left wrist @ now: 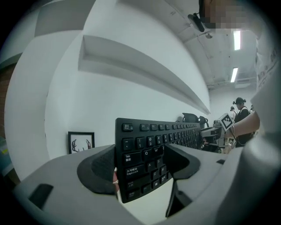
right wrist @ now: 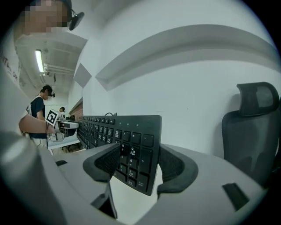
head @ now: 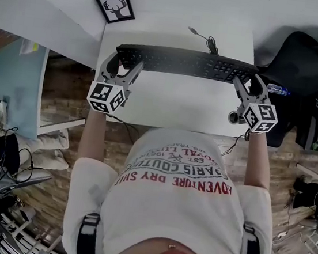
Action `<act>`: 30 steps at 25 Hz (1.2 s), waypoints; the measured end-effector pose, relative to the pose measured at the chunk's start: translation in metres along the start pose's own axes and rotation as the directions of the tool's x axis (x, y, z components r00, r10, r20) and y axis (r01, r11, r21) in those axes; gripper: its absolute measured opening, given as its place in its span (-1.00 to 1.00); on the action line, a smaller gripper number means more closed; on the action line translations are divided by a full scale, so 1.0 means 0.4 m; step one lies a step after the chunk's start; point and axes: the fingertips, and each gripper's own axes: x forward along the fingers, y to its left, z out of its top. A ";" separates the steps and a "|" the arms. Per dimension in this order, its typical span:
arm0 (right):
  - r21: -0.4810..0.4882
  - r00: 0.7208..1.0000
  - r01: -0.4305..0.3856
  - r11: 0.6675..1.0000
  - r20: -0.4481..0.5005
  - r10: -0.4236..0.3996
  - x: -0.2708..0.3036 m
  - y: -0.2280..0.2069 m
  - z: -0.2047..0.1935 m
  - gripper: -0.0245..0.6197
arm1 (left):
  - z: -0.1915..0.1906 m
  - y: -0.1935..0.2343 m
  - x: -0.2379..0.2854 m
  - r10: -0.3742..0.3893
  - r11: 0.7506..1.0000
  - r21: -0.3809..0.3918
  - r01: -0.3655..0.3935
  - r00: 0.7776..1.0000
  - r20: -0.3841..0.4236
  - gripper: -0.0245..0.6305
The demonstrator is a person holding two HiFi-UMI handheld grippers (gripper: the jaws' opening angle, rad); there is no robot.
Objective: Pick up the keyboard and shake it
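One white desk lies under both pairs of fingers. One black office chair stands outward of the right fingers, beyond the desk's edge.

One black keyboard spans the gap between the two grippers, over the desk. Its long axis runs straight from the left fingers to the right ones, and its key face is turned toward the person.

The left gripper is clenched on the keyboard's left end. In the left gripper view one finger presses the key face and the other the back, and the keys beside them read "Tab", "Caps Lock", Q, W and A.

The right gripper grasps the opposite end the same way, over the number pad. A "9 PgUp" key and a "+" key show at its fingers.

One black-framed picture of a deer's head sits beyond and outward of the left fingers. One dark cable lies on the desk just past the keyboard, nearer the right fingers.

The person's shirt carries red print reading "ADVENTURE DRY".
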 end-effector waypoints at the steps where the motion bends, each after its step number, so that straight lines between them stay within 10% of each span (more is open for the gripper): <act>1: -0.023 1.000 0.010 1.000 0.027 -0.009 -0.006 -0.001 0.015 -0.05 | 0.014 -0.003 0.000 -0.003 1.000 0.015 0.003 1.000 0.016 0.13; 17: -0.296 0.943 0.187 0.936 0.320 -0.088 -0.107 0.031 0.147 -0.05 | 0.113 -0.058 -0.048 -0.041 0.977 0.212 0.004 0.985 0.170 0.12; 30: -0.196 0.964 0.145 0.970 0.248 -0.094 -0.119 0.003 0.123 -0.05 | 0.149 -0.105 -0.070 0.005 0.970 0.240 -0.049 0.984 0.178 0.12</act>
